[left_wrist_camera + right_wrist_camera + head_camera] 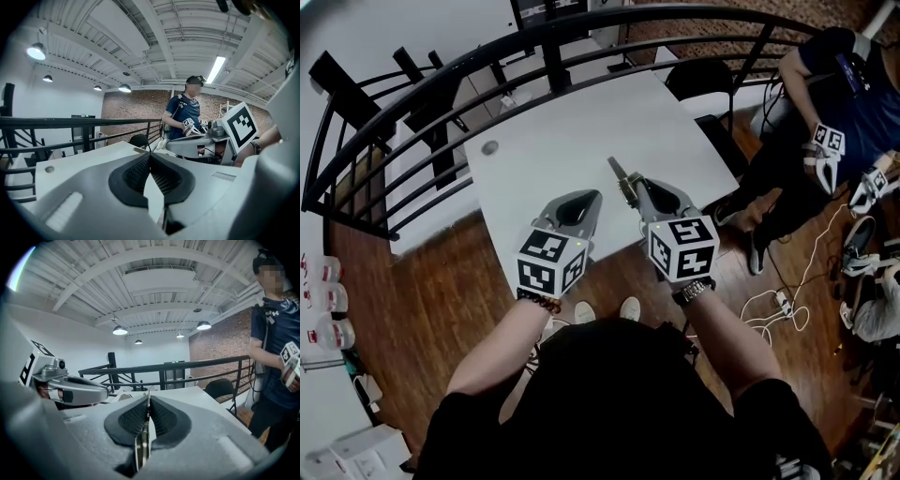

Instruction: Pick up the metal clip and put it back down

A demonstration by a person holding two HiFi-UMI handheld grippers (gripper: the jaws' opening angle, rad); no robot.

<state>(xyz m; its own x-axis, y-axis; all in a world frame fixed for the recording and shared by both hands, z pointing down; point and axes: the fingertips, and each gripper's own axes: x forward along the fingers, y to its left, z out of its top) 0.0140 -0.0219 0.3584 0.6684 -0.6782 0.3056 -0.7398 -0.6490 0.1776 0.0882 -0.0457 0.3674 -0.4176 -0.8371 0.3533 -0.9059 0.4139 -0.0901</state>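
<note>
Both grippers hover side by side over the near edge of the white table [572, 131]. A slim metal clip [619, 176] sticks out forward from my right gripper [631, 187], whose jaws are shut on it. In the right gripper view the clip [142, 446] stands edge-on between the ribbed pads [131, 420], held above the table. My left gripper [596, 197] is to its left, and its jaws are shut with nothing between them. In the left gripper view its tips [149, 157] meet over the tabletop.
A small grey round disc [490, 147] lies on the table's far left corner. A black railing [441, 84] curves round behind the table, and a dark chair [698, 80] stands at its far right. Another person [825, 112] with grippers stands at the right. White cables [778, 300] lie on the wooden floor.
</note>
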